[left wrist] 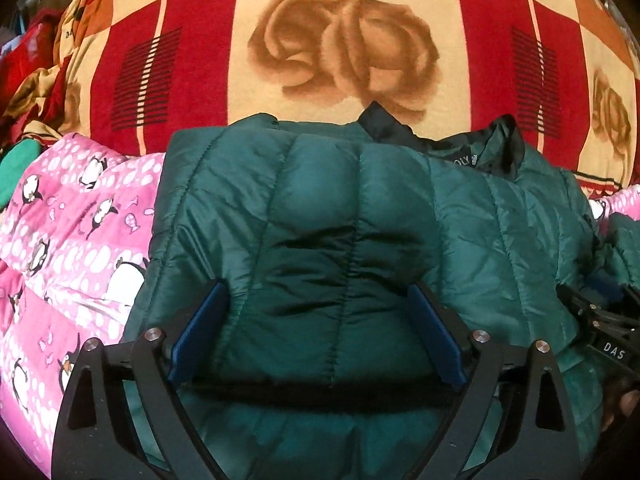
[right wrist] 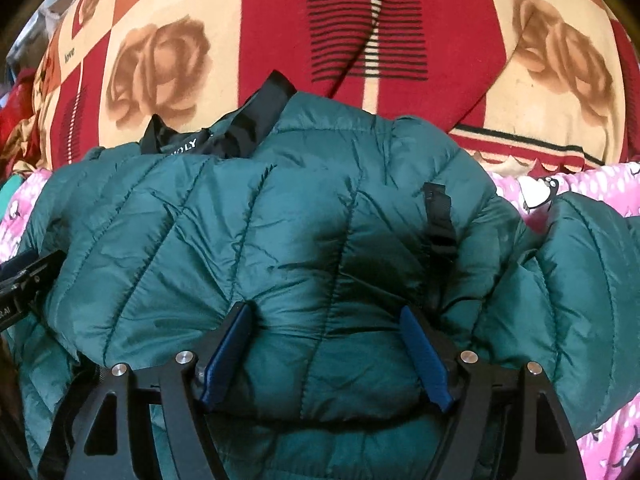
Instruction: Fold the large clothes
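Note:
A dark green quilted puffer jacket [left wrist: 320, 208] lies on the bed, folded over on itself, its black-lined collar [left wrist: 472, 144] at the far side. My left gripper [left wrist: 318, 292] is open, its blue pads [left wrist: 200, 332] wide apart around a puffy fold of the jacket's near left part. In the right wrist view the jacket [right wrist: 280, 232] fills the middle. My right gripper [right wrist: 326, 312] is open too, its blue pads [right wrist: 424, 356] either side of a bulge of the jacket's near right part. A sleeve [right wrist: 580, 264] lies out to the right.
A pink penguin-print quilt [left wrist: 68, 240] lies under the jacket. Beyond it spreads a red and cream rose blanket [left wrist: 344, 48]. Crumpled red and gold cloth [left wrist: 28, 92] sits at the far left. The right gripper's body [left wrist: 600, 328] shows at the left wrist view's right edge.

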Motion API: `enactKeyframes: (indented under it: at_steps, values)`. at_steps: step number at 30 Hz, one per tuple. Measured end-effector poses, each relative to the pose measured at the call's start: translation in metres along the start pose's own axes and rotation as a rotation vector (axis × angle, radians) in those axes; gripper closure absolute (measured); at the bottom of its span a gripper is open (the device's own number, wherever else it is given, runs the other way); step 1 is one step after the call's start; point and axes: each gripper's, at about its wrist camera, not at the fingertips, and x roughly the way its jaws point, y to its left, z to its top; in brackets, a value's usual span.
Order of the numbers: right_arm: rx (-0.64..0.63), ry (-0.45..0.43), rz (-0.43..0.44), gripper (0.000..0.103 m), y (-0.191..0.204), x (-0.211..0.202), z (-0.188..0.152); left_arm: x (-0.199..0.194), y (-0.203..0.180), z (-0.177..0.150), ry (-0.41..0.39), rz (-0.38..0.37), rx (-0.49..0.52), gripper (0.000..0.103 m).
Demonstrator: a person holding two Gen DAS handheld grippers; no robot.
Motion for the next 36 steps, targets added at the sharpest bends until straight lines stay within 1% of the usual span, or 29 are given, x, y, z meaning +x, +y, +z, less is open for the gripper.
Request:
enactKeyframes:
  at_steps: [3,5,7,11,17,21,27,36]
  values:
    - [0.015,0.004,0.001,0.029,0.001,-0.008,0.001,-0.008,0.001,0.001,0.023,0.001,0.005,0.011]
    - [0.029,-0.022,0.01,0.028,0.002,-0.023,-0.002,-0.019,0.005,-0.001,0.029,-0.008,-0.008,0.011]
    - [0.026,-0.037,0.008,0.026,0.004,-0.032,-0.005,-0.031,0.01,-0.006,0.025,-0.02,-0.03,0.011]
    - [0.029,-0.069,0.013,0.025,0.01,-0.054,-0.013,-0.053,0.014,-0.014,0.007,-0.033,-0.042,0.011]
    - [0.073,-0.094,0.018,0.025,-0.005,-0.085,-0.025,-0.085,0.011,-0.021,-0.015,-0.064,-0.042,0.011]
    - [0.076,-0.102,-0.025,0.025,-0.018,-0.1,-0.029,-0.102,0.004,-0.022,-0.031,-0.099,-0.05,0.011]
    - [0.1,-0.112,-0.091,0.025,-0.049,-0.119,-0.037,-0.12,-0.012,-0.023,-0.044,-0.137,-0.044,0.011]
    - [0.149,-0.116,-0.178,0.025,-0.102,-0.134,-0.052,-0.125,-0.032,-0.026,-0.039,-0.143,-0.021,0.011]
